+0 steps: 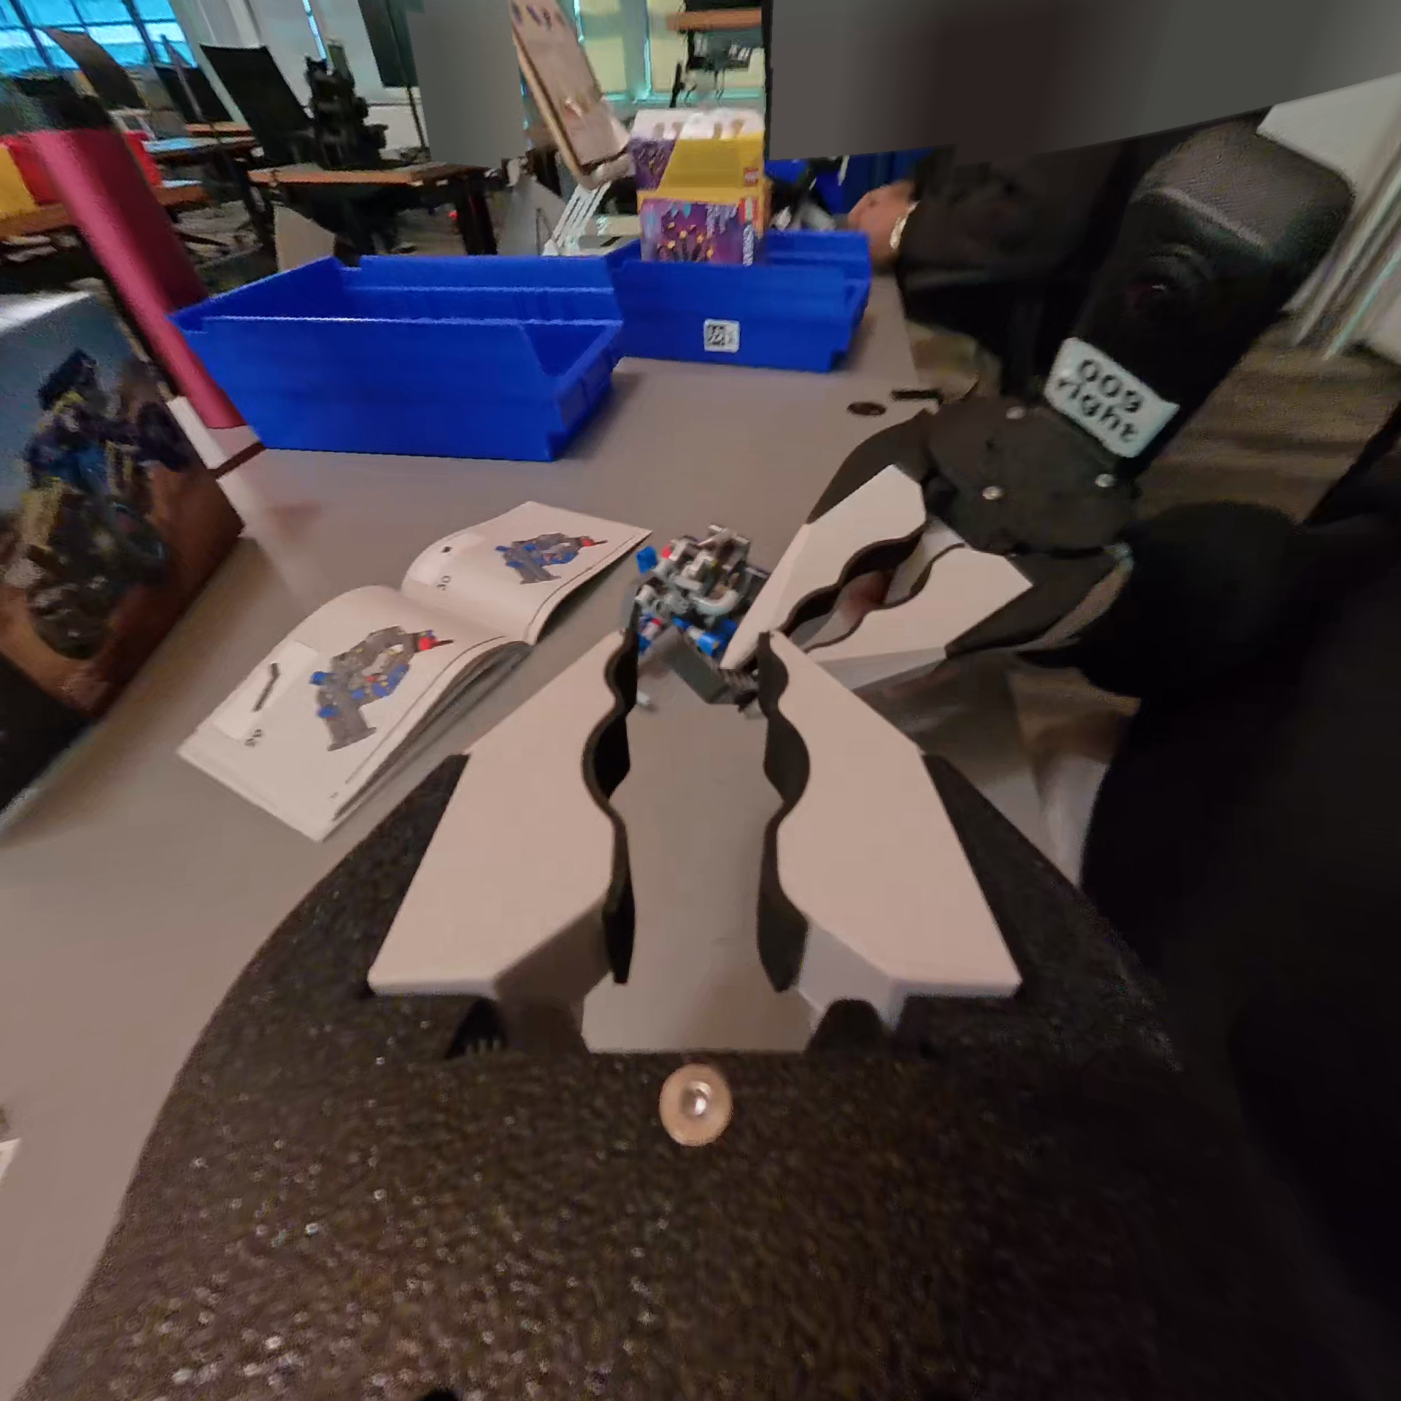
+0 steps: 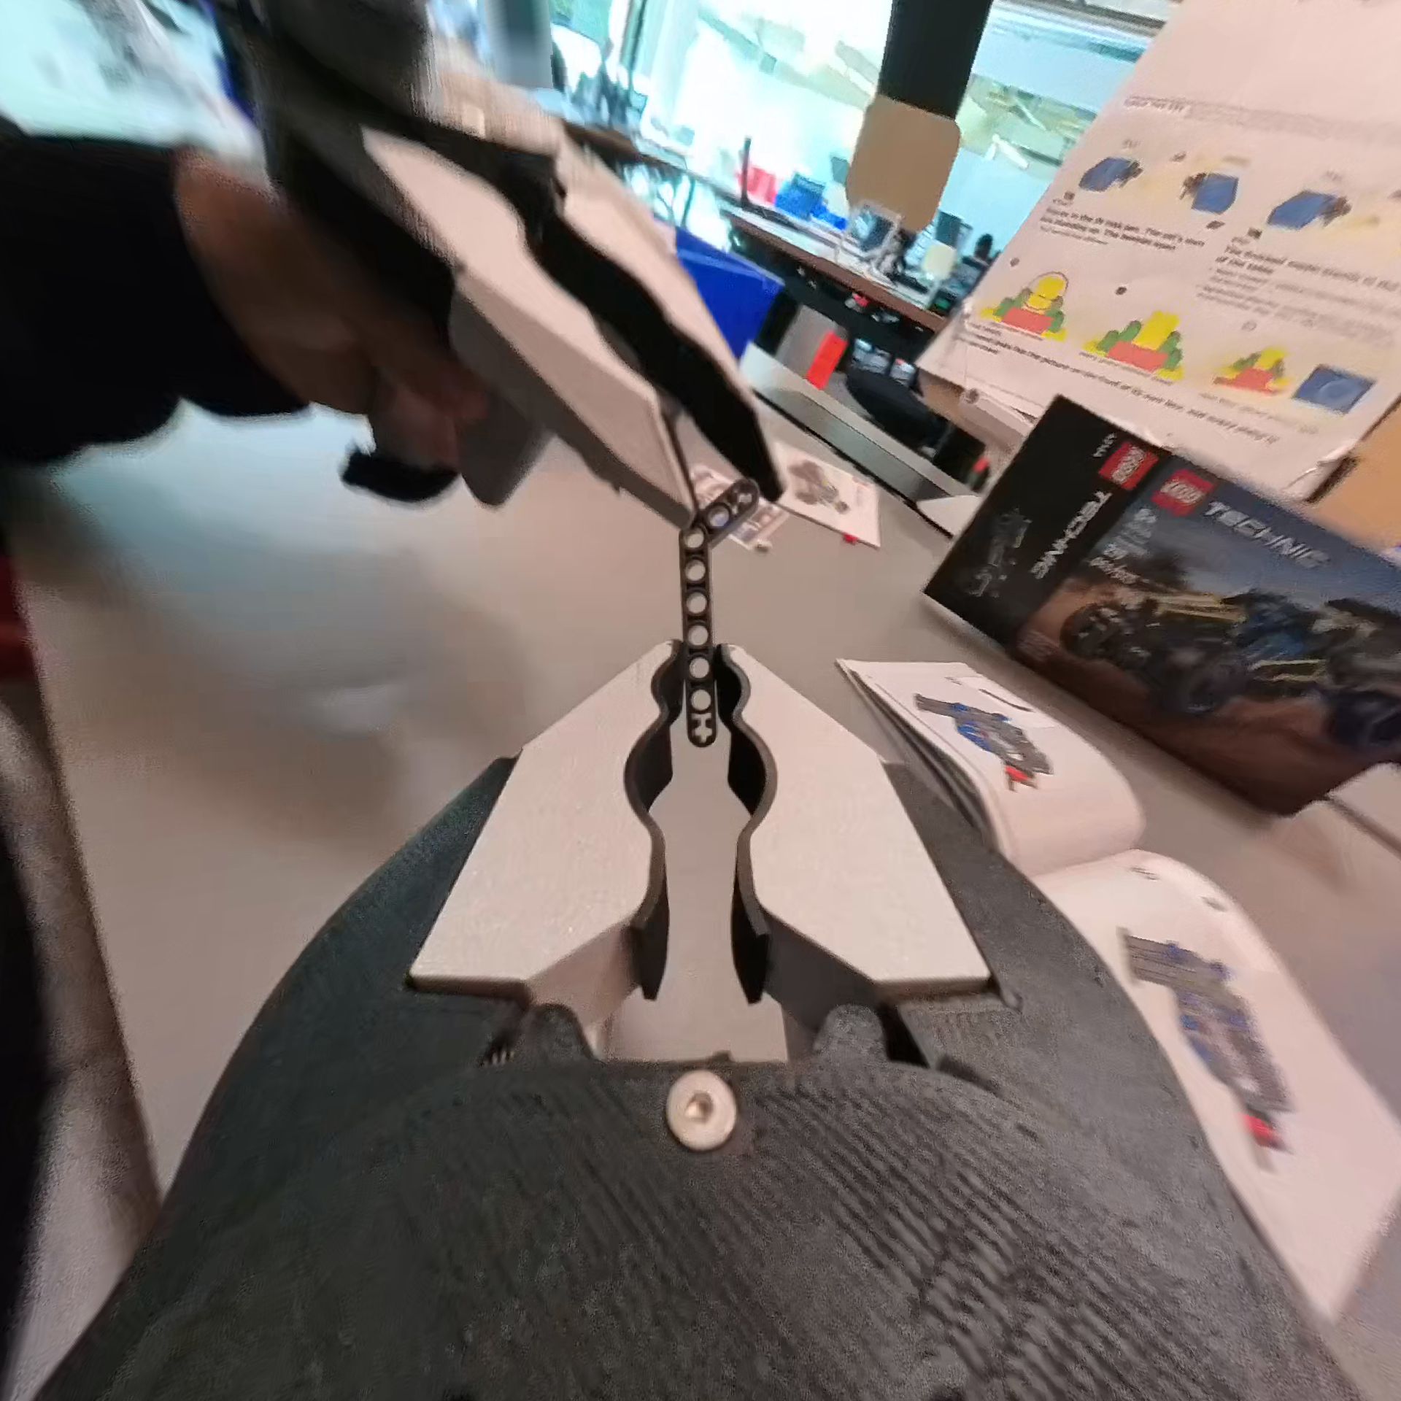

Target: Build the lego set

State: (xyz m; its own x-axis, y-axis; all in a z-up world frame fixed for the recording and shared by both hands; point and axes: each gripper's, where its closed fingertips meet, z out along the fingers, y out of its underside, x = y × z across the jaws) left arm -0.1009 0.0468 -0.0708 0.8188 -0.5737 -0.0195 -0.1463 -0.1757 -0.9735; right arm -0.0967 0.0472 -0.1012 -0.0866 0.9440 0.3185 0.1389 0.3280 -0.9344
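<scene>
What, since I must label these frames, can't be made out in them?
- Right wrist view: whether the left gripper touches the top end of the black beam; motion blur.
- Left wrist view: the right gripper fingertips, hidden behind the left gripper's finger.
- Left wrist view: the printed box, cut off by the left edge and blurred.

Light: we see soft, even indoor light, with bright windows (image 2: 758, 114) behind.
Blur: we find the raised grey gripper (image 2: 728, 493) and open white booklet (image 2: 1213, 1023) smeared by motion.
Distortion: we note wide-angle bending at the edges.
</scene>
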